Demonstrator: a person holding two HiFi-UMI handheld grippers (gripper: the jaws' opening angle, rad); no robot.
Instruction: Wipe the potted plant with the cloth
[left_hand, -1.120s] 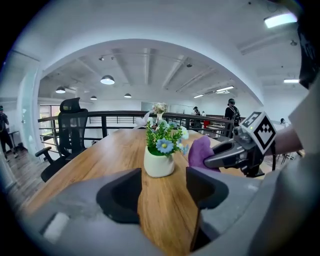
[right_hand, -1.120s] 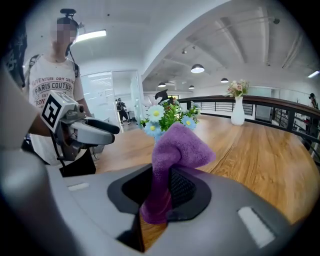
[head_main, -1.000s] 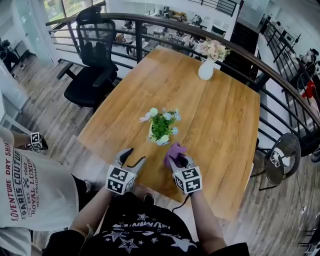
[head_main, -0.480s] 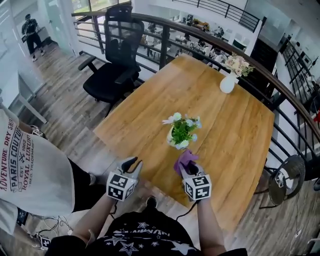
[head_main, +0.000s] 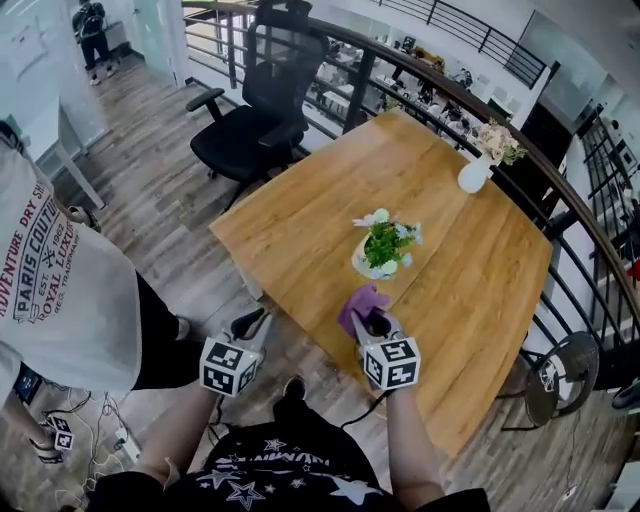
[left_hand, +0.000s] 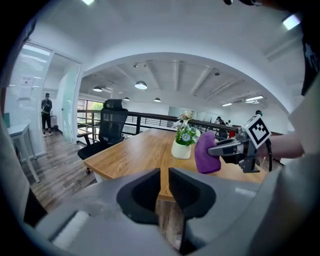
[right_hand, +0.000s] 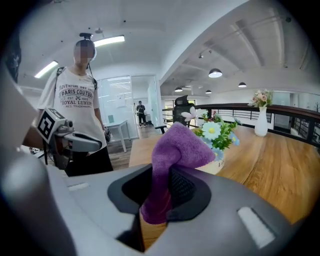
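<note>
- Holding the purple cloth (head_main: 361, 301) pinched between its jaws, the right tool (head_main: 372, 324) hovers over the near edge of the desk (head_main: 480, 270). The cloth's loose end stands up ahead of the jaws.
- The potted plant (head_main: 385, 247) stands upright mid-desk, just beyond the cloth and slightly right of it, not touching it.
- The left tool (head_main: 250, 323) hangs off the desk's near-left edge, over the floor. Its jaws have just been closing to a slim gap, with nothing between them.
- The right tool is clearly nearer to the plant. The wipe probably needs only a short push far and right onto the leaves.
</note>
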